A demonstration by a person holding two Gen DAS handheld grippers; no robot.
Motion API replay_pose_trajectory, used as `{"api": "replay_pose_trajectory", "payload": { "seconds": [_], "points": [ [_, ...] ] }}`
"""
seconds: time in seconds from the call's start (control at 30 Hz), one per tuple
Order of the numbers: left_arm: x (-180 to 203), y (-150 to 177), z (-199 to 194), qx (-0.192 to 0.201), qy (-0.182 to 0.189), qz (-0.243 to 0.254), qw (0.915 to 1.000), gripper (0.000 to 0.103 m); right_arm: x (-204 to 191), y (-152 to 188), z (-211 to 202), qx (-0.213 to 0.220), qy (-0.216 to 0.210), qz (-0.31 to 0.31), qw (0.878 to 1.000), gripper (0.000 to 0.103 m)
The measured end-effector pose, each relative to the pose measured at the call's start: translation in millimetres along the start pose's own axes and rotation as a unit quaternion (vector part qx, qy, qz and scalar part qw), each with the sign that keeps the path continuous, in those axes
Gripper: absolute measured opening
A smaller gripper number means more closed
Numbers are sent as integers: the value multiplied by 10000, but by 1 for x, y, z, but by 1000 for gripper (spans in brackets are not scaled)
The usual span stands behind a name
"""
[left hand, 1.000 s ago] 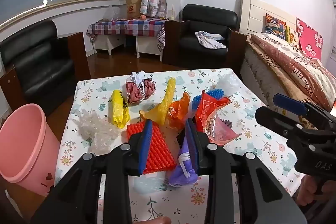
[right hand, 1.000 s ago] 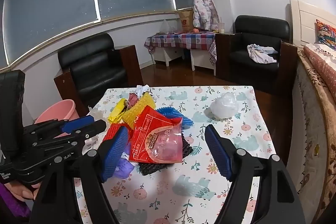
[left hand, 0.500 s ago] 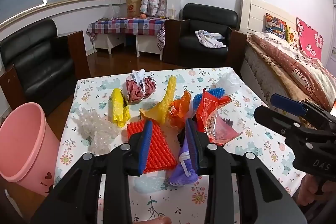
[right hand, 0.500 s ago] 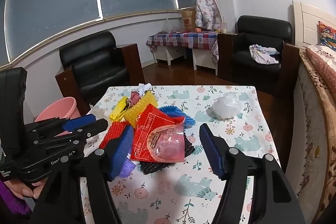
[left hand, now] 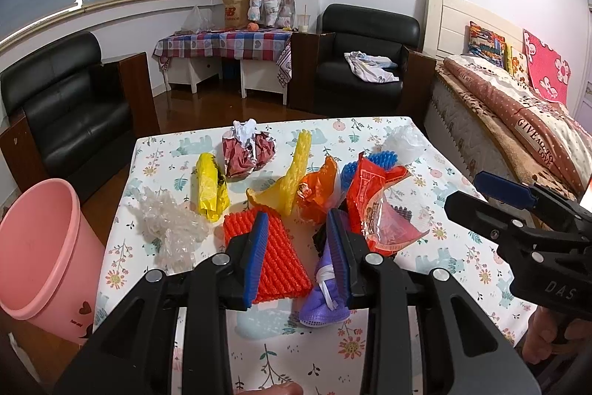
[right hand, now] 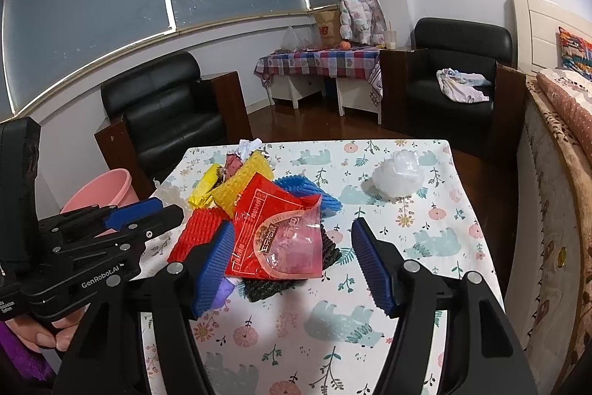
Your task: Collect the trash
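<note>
Left claw [right hand: 142,215] reads "GenRobot.AI"

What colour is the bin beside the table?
Pink: the bin stands on the floor by the table's edge, clearest in the left wrist view.

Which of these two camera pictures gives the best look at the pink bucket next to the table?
The left wrist view. There the pink bucket shows nearly whole beside the table: open rim, inside and outer wall. In the right wrist view only part of its rim peeks out behind the left gripper.
</note>
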State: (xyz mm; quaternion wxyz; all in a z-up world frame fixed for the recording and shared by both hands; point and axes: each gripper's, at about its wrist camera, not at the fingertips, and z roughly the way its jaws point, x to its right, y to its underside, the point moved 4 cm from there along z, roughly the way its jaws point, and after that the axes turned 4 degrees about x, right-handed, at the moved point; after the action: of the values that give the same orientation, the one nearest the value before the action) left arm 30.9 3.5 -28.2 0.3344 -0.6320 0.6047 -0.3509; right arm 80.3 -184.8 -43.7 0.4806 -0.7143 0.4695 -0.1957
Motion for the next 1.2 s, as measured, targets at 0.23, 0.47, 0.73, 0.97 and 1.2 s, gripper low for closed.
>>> {"api": "replay_pose_trajectory", "payload": {
  "seconds": [0.23, 0.47, 0.73, 0.97, 1.2],
  "points": [
    [-1, 3, 2, -10, -4, 1, 10000, 33, 1, 2, 2, -31, 1, 6, 10000, 65],
    [-2, 4, 3, -26, -6, -6, 10000, 33, 2, 4, 5, -79, 11, 35, 10000, 65],
    [-5, 18, 14, -43, -21, -8, 10000, 33, 3, 5, 5, -92, 9, 41, 9999, 65],
    [-5, 17, 14, -60, -17, -17, 10000, 33, 3, 5, 5, -94, 10, 36, 9999, 65],
    [-5, 16, 13, -74, -11, -19, 10000, 33, 3, 5, 5, -105, 13, 31, 9999, 65]
  ]
}}
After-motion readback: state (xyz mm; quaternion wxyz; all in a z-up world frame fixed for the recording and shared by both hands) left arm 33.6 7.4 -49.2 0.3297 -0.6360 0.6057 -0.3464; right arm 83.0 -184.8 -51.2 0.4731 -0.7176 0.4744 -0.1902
